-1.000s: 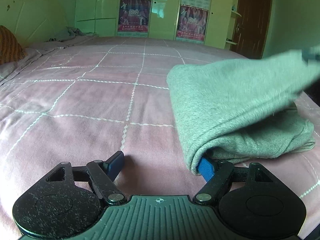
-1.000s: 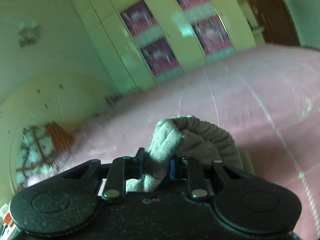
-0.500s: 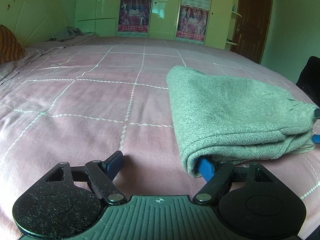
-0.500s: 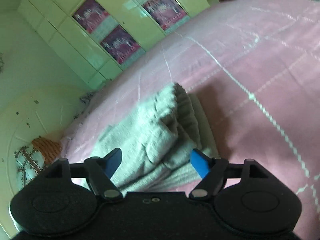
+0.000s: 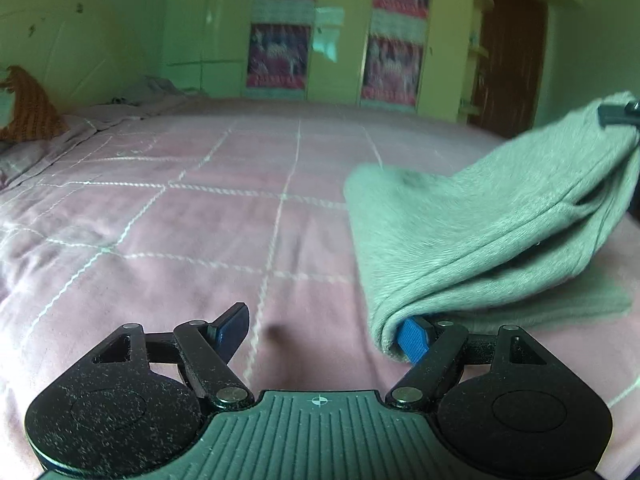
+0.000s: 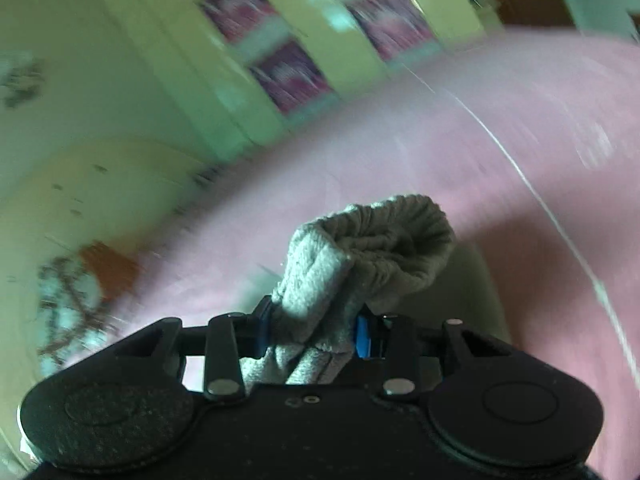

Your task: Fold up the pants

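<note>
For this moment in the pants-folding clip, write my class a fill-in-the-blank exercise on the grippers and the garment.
1. The right gripper is shut on the ____.
2. The left gripper has its jaws ____.
3. The grey pants lie partly on a bed cover coloured ____.
4. One blue finger of the left gripper is tucked ____ the folded edge.

Missing words: pants; open; pink; under

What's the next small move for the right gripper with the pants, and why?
Probably carry the raised end across and lower it onto the bed. The right gripper is shut on a bunched end of the grey pants, lifted off the bed, while the left gripper stays open with one fingertip tucked in the fold at the near corner.
</note>
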`<state>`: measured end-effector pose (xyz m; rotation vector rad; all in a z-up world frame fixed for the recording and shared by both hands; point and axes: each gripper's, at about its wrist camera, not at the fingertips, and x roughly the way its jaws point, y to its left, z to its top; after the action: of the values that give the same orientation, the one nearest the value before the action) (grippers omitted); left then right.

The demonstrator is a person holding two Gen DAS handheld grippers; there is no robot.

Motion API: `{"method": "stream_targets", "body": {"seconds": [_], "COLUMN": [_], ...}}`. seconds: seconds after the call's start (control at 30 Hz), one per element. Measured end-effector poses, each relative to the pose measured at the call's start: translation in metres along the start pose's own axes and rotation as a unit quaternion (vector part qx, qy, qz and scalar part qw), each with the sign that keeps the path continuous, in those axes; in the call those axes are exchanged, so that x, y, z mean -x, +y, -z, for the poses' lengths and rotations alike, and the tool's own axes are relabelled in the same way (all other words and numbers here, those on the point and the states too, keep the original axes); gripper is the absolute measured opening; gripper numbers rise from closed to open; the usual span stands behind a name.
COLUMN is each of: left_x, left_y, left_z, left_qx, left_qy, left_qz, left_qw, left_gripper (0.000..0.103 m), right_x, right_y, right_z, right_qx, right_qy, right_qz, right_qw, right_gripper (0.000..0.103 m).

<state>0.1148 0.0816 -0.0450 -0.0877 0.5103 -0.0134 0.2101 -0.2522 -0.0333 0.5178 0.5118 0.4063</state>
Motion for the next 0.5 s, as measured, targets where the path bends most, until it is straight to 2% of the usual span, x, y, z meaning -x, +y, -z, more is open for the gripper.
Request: {"method": "stream_targets", "body": {"seconds": [0.07, 0.13, 0.2, 0.23, 0.3, 0.33, 0.37, 0.43, 0.5], "left_x": [-0.001, -0.005, -0.008, -0.008, -0.007, -0.007, -0.007, -0.011, -0.01], "left_y": [-0.003, -0.005, -0.005, -0.006, -0.011, -0.012, -0.013, -0.016, -0.018], "left_z": [0.001, 0.002, 0.004, 0.004, 0.005, 0.005, 0.005, 0.007, 0.008], "left_qx": [-0.008, -0.013, -0.012, -0.014, -0.028, -0.032, -0.032, -0.037, -0.044], "left_qy": [0.002, 0.012, 0.022, 0.022, 0.017, 0.018, 0.021, 0.035, 0.033], "left_qz": [0.0, -0.006, -0.006, -0.001, -0.005, -0.005, 0.0, 0.011, 0.005], "left_qw": [1.0, 0.9998, 0.9997, 0.9997, 0.9995, 0.9993, 0.9993, 0.9986, 0.9985], "left_gripper": [0.078, 0.078, 0.078, 0.078, 0.078, 0.078, 0.078, 0.078, 0.078], "right_x": [0.015, 0.022, 0.017, 0.01, -0.016, -0.018, -0.011, -0.007, -0.005], "right_y": [0.014, 0.015, 0.0, -0.016, -0.054, -0.067, -0.071, -0.068, -0.069], "right_z": [-0.011, -0.011, 0.003, 0.013, 0.035, 0.044, 0.05, 0.051, 0.046], "right_qx": [0.01, 0.015, 0.016, 0.007, -0.03, -0.049, -0.05, -0.048, -0.059], "right_qy": [-0.03, -0.038, -0.027, -0.006, 0.08, 0.09, 0.072, 0.067, 0.062], "right_qz": [-0.029, -0.03, 0.008, 0.039, 0.119, 0.119, 0.102, 0.101, 0.096], "right_qw": [0.999, 0.999, 0.999, 0.999, 0.989, 0.988, 0.991, 0.991, 0.992], "right_gripper": [0.038, 0.038, 0.038, 0.037, 0.037, 0.036, 0.037, 0.037, 0.037]}}
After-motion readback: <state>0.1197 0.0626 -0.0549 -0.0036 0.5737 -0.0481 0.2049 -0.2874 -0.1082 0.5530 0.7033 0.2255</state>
